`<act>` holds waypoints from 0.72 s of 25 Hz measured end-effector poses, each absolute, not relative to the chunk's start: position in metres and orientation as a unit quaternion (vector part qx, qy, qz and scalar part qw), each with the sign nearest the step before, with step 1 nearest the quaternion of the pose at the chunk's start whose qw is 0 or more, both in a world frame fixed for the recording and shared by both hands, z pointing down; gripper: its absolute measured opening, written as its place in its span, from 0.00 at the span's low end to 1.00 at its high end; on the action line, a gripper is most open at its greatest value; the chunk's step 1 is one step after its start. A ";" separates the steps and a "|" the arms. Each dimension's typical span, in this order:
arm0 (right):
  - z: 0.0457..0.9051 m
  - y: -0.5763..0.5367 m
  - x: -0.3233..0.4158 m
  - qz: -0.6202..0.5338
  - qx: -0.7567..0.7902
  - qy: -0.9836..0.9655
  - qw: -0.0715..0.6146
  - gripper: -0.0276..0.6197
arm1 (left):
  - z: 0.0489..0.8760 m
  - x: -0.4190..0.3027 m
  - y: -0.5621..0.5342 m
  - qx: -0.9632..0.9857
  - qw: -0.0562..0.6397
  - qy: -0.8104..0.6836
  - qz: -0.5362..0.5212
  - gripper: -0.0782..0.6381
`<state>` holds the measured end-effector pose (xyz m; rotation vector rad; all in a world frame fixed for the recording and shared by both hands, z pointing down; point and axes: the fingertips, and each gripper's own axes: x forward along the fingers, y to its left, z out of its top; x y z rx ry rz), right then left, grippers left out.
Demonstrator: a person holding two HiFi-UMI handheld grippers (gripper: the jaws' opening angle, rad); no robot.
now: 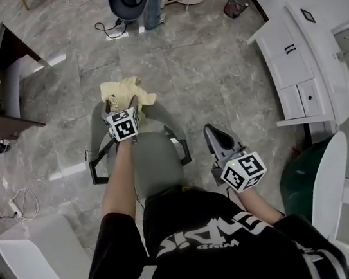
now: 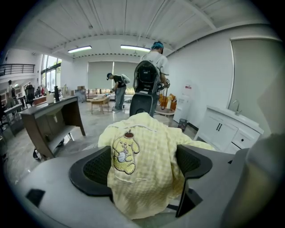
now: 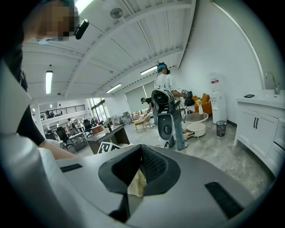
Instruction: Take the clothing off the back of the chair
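Clothing (image 1: pixel 125 91) (head view): yellow, bunched on chair (image 1: pixel 158 161) back, 12 o'clock of seat; left gripper (image 1: pixel 131 103) on it; right gripper (image 1: pixel 216 137) at 3 o'clock, apart.
Left jaws (left gripper view): clamped on clothing.
Right jaws (right gripper view): pressed together, nothing held.

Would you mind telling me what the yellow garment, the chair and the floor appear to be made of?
The yellow garment looks like soft matte cloth, likely cotton, judging by its waffle-check weave and embroidered patch. The chair shows a smooth matte grey surface, perhaps upholstery or plastic; this is unclear. The floor looks like glossy grey marble-look tile, with veining, seams and reflections.
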<state>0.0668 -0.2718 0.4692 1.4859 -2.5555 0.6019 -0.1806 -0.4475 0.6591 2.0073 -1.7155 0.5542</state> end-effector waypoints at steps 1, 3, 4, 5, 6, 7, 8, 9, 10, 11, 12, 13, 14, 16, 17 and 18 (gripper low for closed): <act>0.469 -0.273 0.068 0.200 0.493 -0.844 0.062 0.06 | 0.659 -0.181 -0.448 0.725 0.220 -0.621 0.201 0.75; 0.471 -0.273 0.069 0.202 0.494 -0.843 0.062 0.06 | 0.659 -0.182 -0.447 0.722 0.219 -0.624 0.203 0.75; 0.472 -0.272 0.070 0.203 0.494 -0.843 0.063 0.06 | 0.659 -0.182 -0.447 0.721 0.221 -0.624 0.204 0.75; 0.473 -0.271 0.070 0.204 0.494 -0.843 0.063 0.06 | 0.660 -0.181 -0.446 0.720 0.224 -0.624 0.206 0.73; 0.473 -0.270 0.071 0.204 0.494 -0.843 0.064 0.06 | 0.660 -0.181 -0.445 0.719 0.227 -0.623 0.208 0.69; 0.473 -0.269 0.071 0.204 0.494 -0.843 0.065 0.06 | 0.660 -0.181 -0.445 0.720 0.230 -0.621 0.209 0.65; 0.474 -0.268 0.071 0.204 0.495 -0.842 0.066 0.06 | 0.660 -0.181 -0.444 0.720 0.232 -0.619 0.210 0.61; 0.474 -0.267 0.072 0.206 0.496 -0.841 0.066 0.06 | 0.661 -0.182 -0.444 0.720 0.233 -0.618 0.212 0.57; 0.475 -0.266 0.072 0.207 0.497 -0.840 0.067 0.06 | 0.662 -0.183 -0.443 0.720 0.233 -0.617 0.216 0.54; 0.476 -0.266 0.073 0.207 0.498 -0.839 0.067 0.06 | 0.662 -0.184 -0.443 0.720 0.232 -0.616 0.220 0.49; 0.477 -0.265 0.074 0.207 0.499 -0.839 0.068 0.06 | 0.662 -0.184 -0.442 0.719 0.230 -0.616 0.224 0.44; 0.477 -0.264 0.074 0.206 0.500 -0.838 0.068 0.06 | 0.662 -0.184 -0.441 0.718 0.228 -0.617 0.228 0.39; 0.477 -0.264 0.075 0.205 0.501 -0.838 0.069 0.06 | 0.662 -0.184 -0.440 0.718 0.226 -0.617 0.230 0.36; 0.476 -0.263 0.075 0.203 0.502 -0.838 0.069 0.06 | 0.661 -0.184 -0.438 0.717 0.227 -0.618 0.229 0.33; 0.476 -0.263 0.075 0.202 0.502 -0.838 0.068 0.06 | 0.660 -0.183 -0.437 0.717 0.228 -0.618 0.228 0.33; 0.475 -0.263 0.075 0.202 0.502 -0.838 0.068 0.06 | 0.657 -0.183 -0.436 0.718 0.227 -0.617 0.228 0.33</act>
